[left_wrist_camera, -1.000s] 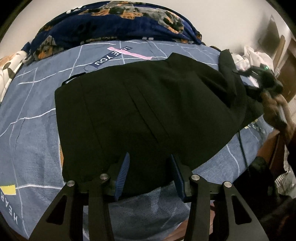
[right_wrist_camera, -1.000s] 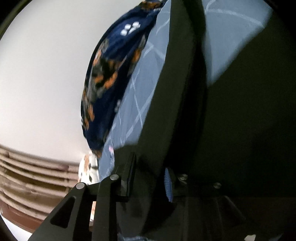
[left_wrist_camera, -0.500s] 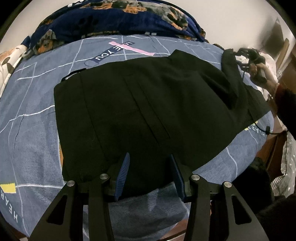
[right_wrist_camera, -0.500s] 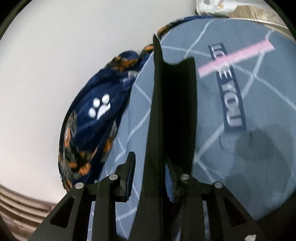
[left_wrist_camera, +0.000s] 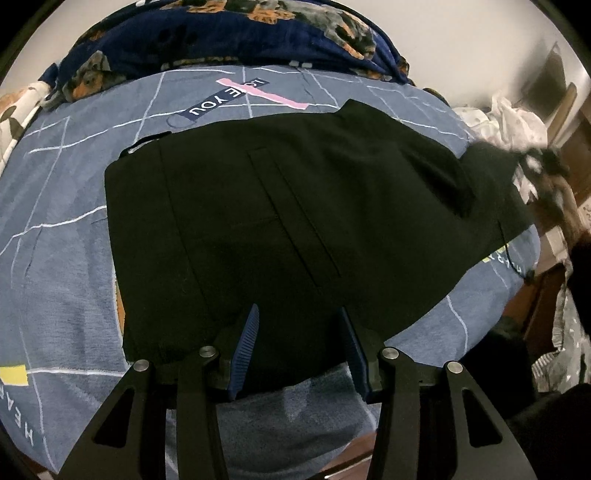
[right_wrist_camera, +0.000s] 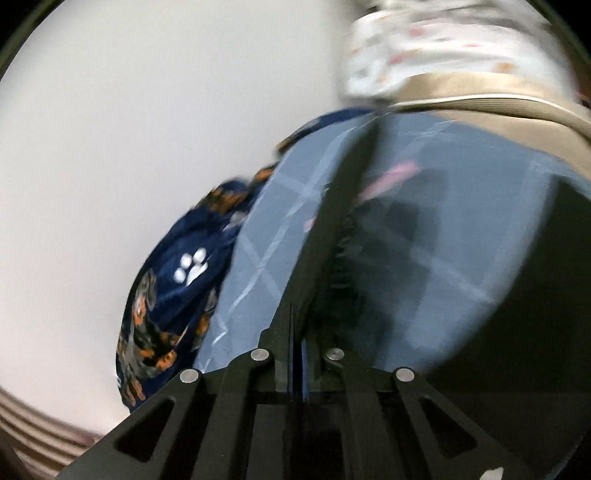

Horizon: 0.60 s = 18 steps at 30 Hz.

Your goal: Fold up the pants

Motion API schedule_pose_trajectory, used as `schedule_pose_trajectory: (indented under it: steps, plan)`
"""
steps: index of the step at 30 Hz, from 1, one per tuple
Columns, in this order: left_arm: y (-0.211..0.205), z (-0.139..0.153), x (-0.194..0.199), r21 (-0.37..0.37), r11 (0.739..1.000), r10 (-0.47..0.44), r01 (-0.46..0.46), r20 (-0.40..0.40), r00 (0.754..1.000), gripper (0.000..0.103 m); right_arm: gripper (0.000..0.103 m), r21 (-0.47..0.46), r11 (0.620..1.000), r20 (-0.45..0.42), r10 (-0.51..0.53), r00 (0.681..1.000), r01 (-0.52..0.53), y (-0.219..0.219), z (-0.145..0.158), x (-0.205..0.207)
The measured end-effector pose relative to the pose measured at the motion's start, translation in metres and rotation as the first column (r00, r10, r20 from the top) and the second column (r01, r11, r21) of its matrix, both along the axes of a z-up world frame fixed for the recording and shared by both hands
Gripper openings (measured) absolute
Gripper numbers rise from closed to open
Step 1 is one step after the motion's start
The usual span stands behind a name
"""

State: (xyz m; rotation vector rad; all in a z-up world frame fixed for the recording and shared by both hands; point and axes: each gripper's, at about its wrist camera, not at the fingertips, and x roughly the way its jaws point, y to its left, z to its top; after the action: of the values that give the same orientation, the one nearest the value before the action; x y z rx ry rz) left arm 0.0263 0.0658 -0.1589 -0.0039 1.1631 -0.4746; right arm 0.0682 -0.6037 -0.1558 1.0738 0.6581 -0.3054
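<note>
pale wall runs behind a bed (left_wrist_camera: 66,258) covered in a grey-blue sheet crossed with thin white lines. at the far left edge of the left wrist view a yellow patch sits on the sheet beside white letters that read "hea", cut off by the frame. further along, near the head of the bed, a dark strip (left_wrist_camera: 225,98) carries upside-down white lettering ending in "you", with a pink bar (left_wrist_camera: 266,96) laid across it. a navy blanket (left_wrist_camera: 229,33) printed with orange and grey dogs is heaped along the far side; the right wrist view shows a white paw print (right_wrist_camera: 190,269) on it.

the black pants (left_wrist_camera: 288,221) lie spread flat over the middle of the bed, waistband to the left, a straight seam down the centre, the near edge reaching back between the left tongs (left_wrist_camera: 299,343). those tongs stand wide apart, their blue ribbed pads over the cloth without pinching it. at the right the fabric rises off the bed toward the blurred right tongs (left_wrist_camera: 546,162), with white crumpled cloth (left_wrist_camera: 506,122) behind. more small lettering shows on the sheet near the right edge, too small to read.

in the right wrist view the right tongs (right_wrist_camera: 297,347) are pressed narrow on a thin edge of the pants (right_wrist_camera: 332,236), which stands up from them in a dark ridge.
</note>
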Motion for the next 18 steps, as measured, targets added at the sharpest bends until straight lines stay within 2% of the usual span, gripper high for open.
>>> schedule_pose_trajectory:
  steps: [4, 7, 9, 11, 13, 17, 18]
  plan:
    - [0.003, 0.0, 0.0, -0.022, 1.0, 0.004, -0.004, -0.003, 1.0, 0.047, 0.004, 0.02, 0.998, -0.046, -0.067, 0.997, 0.068, -0.009, -0.013, -0.076]
    - [0.003, -0.001, 0.001, -0.031, 0.999, 0.005, -0.006, -0.006, 1.0, 0.047, 0.004, 0.085, 0.993, -0.087, -0.08, 0.993, 0.088, -0.011, -0.04, -0.113]
    - [0.003, -0.001, 0.001, -0.025, 1.0, -0.01, 0.01, -0.005, 1.0, 0.047, 0.004, 0.129, 0.987, -0.094, -0.083, 0.992, 0.095, -0.013, -0.058, -0.121]
    - [0.001, 0.0, 0.001, -0.014, 1.0, -0.024, 0.024, -0.002, 1.0, 0.047, 0.003, 0.205, 0.974, -0.051, -0.092, 0.994, 0.101, -0.018, -0.074, -0.13]
    - [0.0, 0.0, 0.0, -0.004, 1.0, -0.031, 0.031, 0.005, 1.0, 0.047, 0.005, 0.239, 0.965, -0.005, -0.109, 0.994, 0.107, -0.02, -0.077, -0.132]
    - [-0.003, -0.001, -0.003, 0.014, 0.999, -0.041, 0.041, 0.016, 0.999, 0.047, 0.007, 0.306, 0.947, 0.037, -0.119, 0.992, 0.102, -0.027, -0.082, -0.131]
    - [-0.003, -0.001, -0.003, 0.014, 0.999, -0.043, 0.042, 0.017, 0.999, 0.047, 0.007, 0.296, 0.949, 0.034, -0.121, 0.992, 0.105, -0.029, -0.08, -0.13]
